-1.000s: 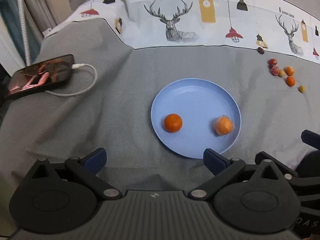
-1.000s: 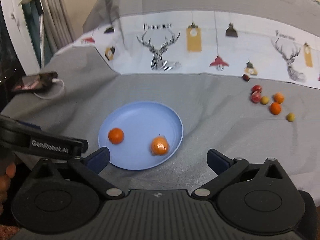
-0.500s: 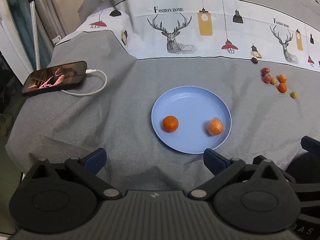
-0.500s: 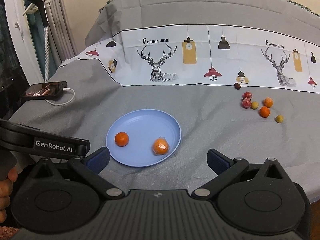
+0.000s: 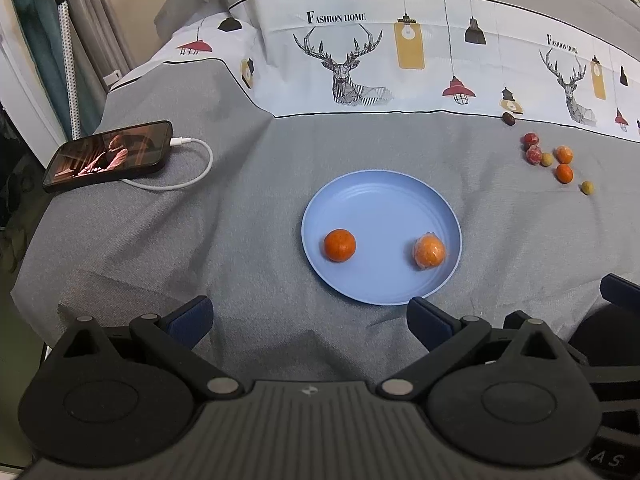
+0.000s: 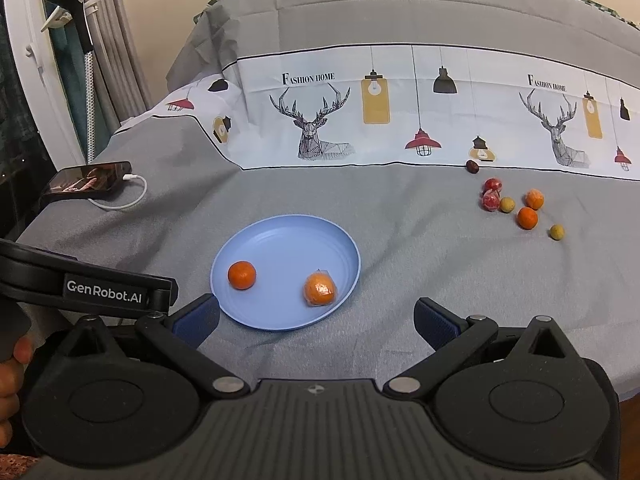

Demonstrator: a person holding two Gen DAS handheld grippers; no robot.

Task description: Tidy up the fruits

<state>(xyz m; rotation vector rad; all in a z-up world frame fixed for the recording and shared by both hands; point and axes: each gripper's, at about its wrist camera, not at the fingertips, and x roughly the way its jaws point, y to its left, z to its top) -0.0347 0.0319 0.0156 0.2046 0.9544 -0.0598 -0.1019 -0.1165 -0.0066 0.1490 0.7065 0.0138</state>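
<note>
A blue plate [image 5: 380,200] [image 6: 288,236] lies on the grey cloth. On it sit a bare orange [image 5: 339,245] [image 6: 241,275] at the left and a plastic-wrapped orange [image 5: 429,251] [image 6: 319,289] at the right. Several small fruits lie in a cluster [image 5: 554,158] [image 6: 516,204] at the far right: red, orange and yellow-green ones, plus a dark one [image 6: 472,166]. My left gripper [image 5: 310,320] is open and empty, just short of the plate's near rim. My right gripper [image 6: 316,318] is open and empty, near the plate's front right edge.
A phone [image 5: 108,156] [image 6: 90,180] with a white charging cable [image 5: 192,168] lies at the far left. A raised printed cloth band [image 5: 400,60] runs along the back. The left gripper's body [image 6: 80,284] shows at the right wrist view's left.
Both grippers have drawn back and risen from the plate, so the plate and fruits look smaller and farther. Both stay open. The fruits have not moved.
</note>
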